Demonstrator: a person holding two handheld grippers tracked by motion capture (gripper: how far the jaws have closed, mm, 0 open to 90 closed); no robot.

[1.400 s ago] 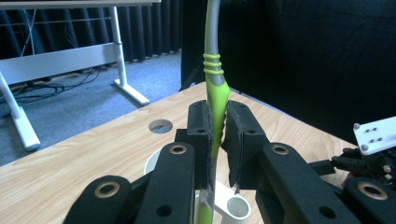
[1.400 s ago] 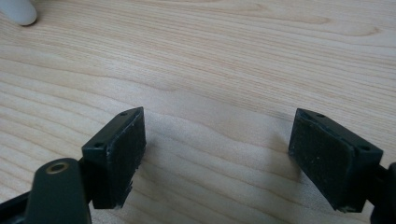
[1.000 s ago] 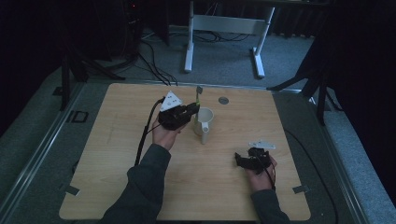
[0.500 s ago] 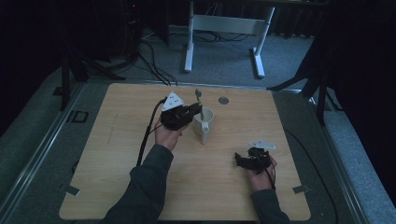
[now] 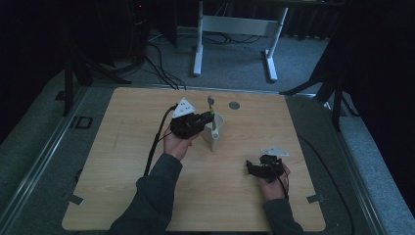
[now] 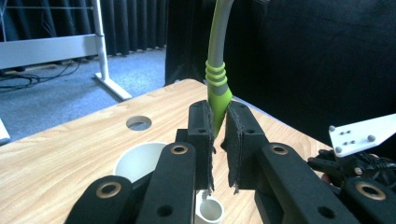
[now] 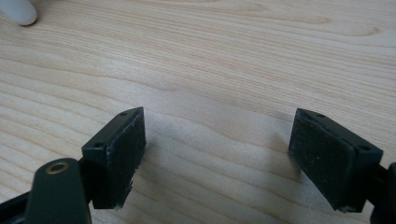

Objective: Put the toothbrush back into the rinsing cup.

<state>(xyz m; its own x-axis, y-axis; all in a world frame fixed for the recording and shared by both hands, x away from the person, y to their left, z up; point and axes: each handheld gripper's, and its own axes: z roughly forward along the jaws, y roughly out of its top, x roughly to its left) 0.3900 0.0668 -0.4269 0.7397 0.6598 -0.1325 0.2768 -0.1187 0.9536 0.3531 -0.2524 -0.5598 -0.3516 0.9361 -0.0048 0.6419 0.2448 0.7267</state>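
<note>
The left gripper [image 6: 217, 140] is clamped on the green grip of a grey-stemmed utensil [image 6: 217, 70], holding it upright over the white mug [image 5: 214, 128], which stands just past the middle of the bench [image 5: 122, 156]. This looks like a pose for lowering it into, or lifting it out of, the mug. The right gripper [image 7: 217, 154] rests at about 4 o'clock from the mug, well apart, with its jaws wide and nothing between them, apparently waiting. No brand, label or writing can be read anywhere.
</note>
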